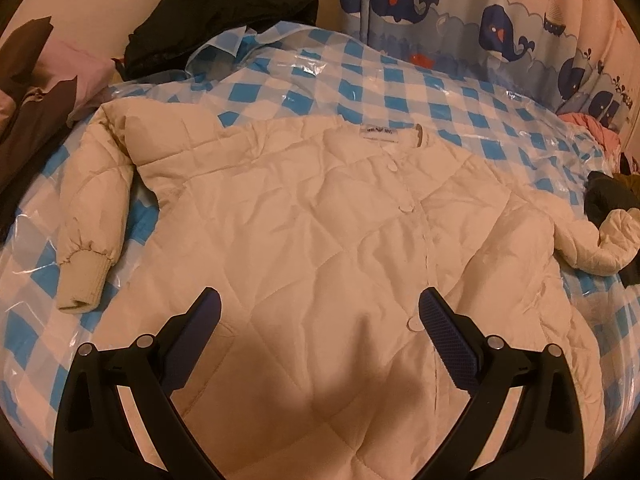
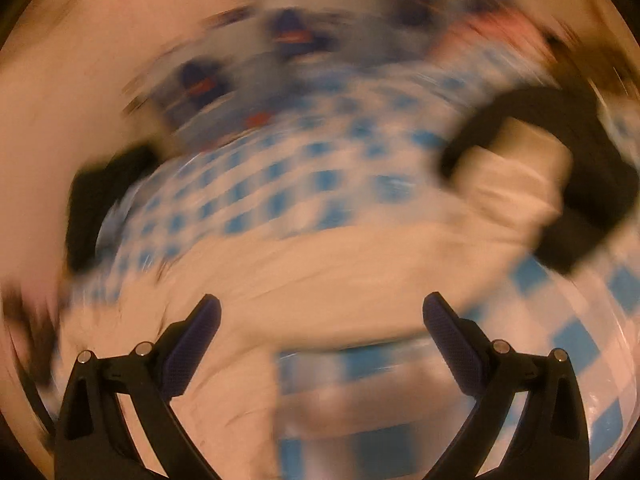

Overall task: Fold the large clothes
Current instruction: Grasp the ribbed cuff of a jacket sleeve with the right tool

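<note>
Left gripper (image 1: 320, 304) spread above cream coat (image 1: 304, 216).

You are working over a bed covered by a blue-and-white checked sheet (image 1: 400, 92) under clear plastic film. A cream quilted coat (image 1: 304, 224) lies flat at its centre, buttoned, collar far. A black garment (image 1: 216, 20) lies far left, and a dark garment (image 1: 608, 196) at the right edge.

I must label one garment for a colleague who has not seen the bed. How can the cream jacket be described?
On the blue-and-white checked bed cover, look at the middle. The cream quilted jacket lies flat there, buttoned, sleeves spread. The other garments around it are dark or pink and crumpled; only this one is pale and diamond-stitched.
</note>
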`<state>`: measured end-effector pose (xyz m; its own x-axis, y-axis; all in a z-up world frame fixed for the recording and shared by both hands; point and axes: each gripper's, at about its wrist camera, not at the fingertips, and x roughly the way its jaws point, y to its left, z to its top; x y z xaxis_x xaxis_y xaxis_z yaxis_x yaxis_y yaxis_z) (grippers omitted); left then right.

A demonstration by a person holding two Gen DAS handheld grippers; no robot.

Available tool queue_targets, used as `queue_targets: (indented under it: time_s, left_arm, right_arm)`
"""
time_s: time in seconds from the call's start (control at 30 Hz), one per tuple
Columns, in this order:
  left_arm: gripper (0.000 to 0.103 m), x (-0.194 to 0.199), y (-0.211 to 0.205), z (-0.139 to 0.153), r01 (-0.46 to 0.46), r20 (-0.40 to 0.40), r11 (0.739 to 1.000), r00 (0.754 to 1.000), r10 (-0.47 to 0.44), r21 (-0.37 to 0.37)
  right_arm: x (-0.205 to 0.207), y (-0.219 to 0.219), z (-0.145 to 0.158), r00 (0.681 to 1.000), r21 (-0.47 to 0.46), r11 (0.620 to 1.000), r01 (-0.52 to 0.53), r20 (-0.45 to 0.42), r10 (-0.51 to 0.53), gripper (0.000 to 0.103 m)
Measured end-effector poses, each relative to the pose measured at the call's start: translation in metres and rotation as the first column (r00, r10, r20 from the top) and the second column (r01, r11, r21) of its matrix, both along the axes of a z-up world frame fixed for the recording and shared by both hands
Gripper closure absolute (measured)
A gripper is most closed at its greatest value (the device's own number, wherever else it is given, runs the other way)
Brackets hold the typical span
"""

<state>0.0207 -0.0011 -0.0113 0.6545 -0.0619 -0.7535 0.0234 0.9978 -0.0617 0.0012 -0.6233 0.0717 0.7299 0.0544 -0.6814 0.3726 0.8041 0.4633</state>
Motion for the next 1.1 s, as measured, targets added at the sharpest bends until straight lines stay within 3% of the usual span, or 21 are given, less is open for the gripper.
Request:
queue_targets:
  time_s: [0.1,0.17,0.3,0.43,0.47,0.53,0.57,0.6,0.67,0.73,0.77,0.83,0.9,0.97,1.03,1.1]
  left_arm:
    - [0.008,0.004,-0.005,-0.004,0.007,-0.021,1.0,1.0,-0.007,-0.008]
    - [0.008,0.006,-0.009,-0.007,0.008,-0.032,1.0,0.999,-0.009,-0.011]
    - [0.008,0.011,-0.021,-0.014,0.021,-0.048,1.0,0.999,-0.02,0.012]
    - [0.008,0.015,-0.03,-0.019,0.032,-0.056,0.999,0.998,-0.03,0.031]
    - [0.008,0.016,-0.032,-0.02,0.034,-0.057,0.999,0.998,-0.032,0.036]
    - [0.008,0.016,-0.035,-0.022,0.037,-0.06,0.998,0.998,-0.034,0.043]
    - [0.008,0.017,-0.036,-0.023,0.039,-0.063,0.998,0.997,-0.036,0.046]
    - [0.008,0.017,-0.036,-0.024,0.04,-0.065,0.998,0.997,-0.037,0.047]
    - [0.008,0.017,-0.038,-0.025,0.043,-0.066,0.998,0.997,-0.04,0.05]
    - [0.008,0.016,-0.038,-0.024,0.046,-0.06,0.998,0.997,-0.044,0.045]
    - [0.008,0.015,-0.038,-0.023,0.047,-0.056,0.998,0.997,-0.044,0.04]
    - [0.008,0.014,-0.039,-0.022,0.047,-0.053,0.998,0.998,-0.045,0.033]
    - [0.008,0.014,-0.04,-0.022,0.056,-0.055,0.998,0.997,-0.054,0.032]
    - [0.008,0.013,-0.041,-0.024,0.064,-0.058,0.997,0.996,-0.061,0.045]
    - [0.008,0.013,-0.04,-0.025,0.065,-0.061,0.997,0.996,-0.062,0.049]
    - [0.008,0.013,-0.037,-0.024,0.058,-0.063,0.997,0.996,-0.056,0.042]
  right_arm:
    - [-0.014,-0.079,-0.036,0.986,0.202,0.966,0.162,-0.058,-0.154,0.006]
    - [-0.012,-0.111,-0.055,0.978,0.293,0.933,0.207,-0.069,-0.195,0.006]
    - [0.009,-0.146,-0.082,0.971,0.504,0.837,0.212,-0.013,-0.238,0.006]
    - [0.045,-0.156,-0.105,0.974,0.585,0.788,0.194,-0.018,-0.227,0.006]
    - [0.053,-0.158,-0.109,0.976,0.594,0.783,0.181,-0.009,-0.219,0.01]
    - [0.062,-0.159,-0.105,0.979,0.563,0.812,0.152,0.029,-0.204,0.053]
    - [0.065,-0.158,-0.101,0.981,0.562,0.819,0.117,0.062,-0.182,0.083]
    - [0.067,-0.158,-0.094,0.98,0.559,0.825,0.083,0.106,-0.17,0.085]
    - [0.069,-0.153,-0.058,0.971,0.451,0.892,0.011,0.208,-0.117,0.089]
    - [0.059,-0.147,-0.02,0.938,0.374,0.925,-0.069,0.341,-0.068,0.089]
    - [0.05,-0.144,0.003,0.901,0.337,0.935,-0.112,0.431,-0.048,0.089]
    - [0.038,-0.14,0.026,0.857,0.257,0.958,-0.128,0.516,-0.024,0.09]
    - [0.042,-0.149,0.013,0.886,0.265,0.961,-0.074,0.459,-0.059,0.09]
    - [0.053,-0.163,-0.021,0.933,0.311,0.95,0.007,0.34,-0.118,0.087]
    - [0.062,-0.178,-0.07,0.961,0.45,0.891,0.058,0.216,-0.172,0.08]
    - [0.064,-0.184,-0.094,0.963,0.524,0.846,0.096,0.167,-0.213,0.052]
